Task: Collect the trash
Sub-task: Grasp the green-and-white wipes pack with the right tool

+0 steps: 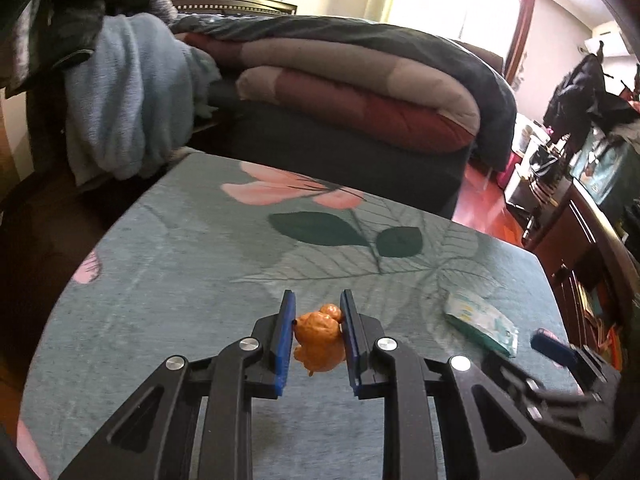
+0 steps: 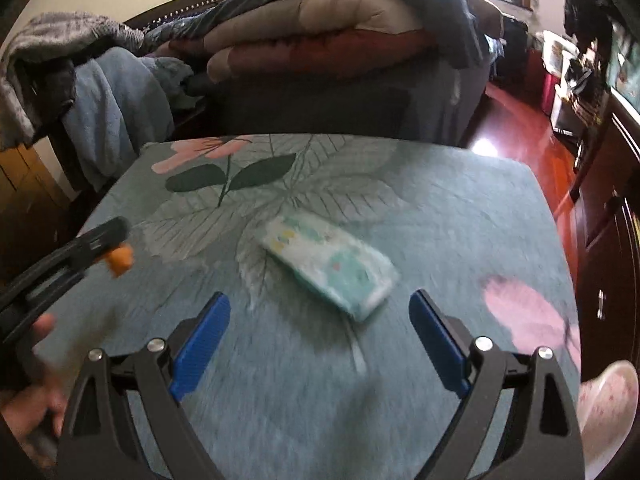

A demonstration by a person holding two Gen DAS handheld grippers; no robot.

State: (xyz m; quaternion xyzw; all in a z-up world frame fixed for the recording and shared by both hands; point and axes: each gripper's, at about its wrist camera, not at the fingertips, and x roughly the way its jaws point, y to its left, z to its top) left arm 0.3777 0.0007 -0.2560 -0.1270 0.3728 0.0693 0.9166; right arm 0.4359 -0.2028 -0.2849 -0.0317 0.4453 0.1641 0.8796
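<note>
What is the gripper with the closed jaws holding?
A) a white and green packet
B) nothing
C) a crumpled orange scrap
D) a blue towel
C: the left gripper has its jaws shut on the crumpled orange scrap, while the white and green packet lies on the floral tablecloth ahead of the open right gripper.

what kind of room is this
Most likely a bedroom: a bed stacked with a folded quilt, clothes draped beside it, and a window behind. The work surface is a floral-covered table.
</note>
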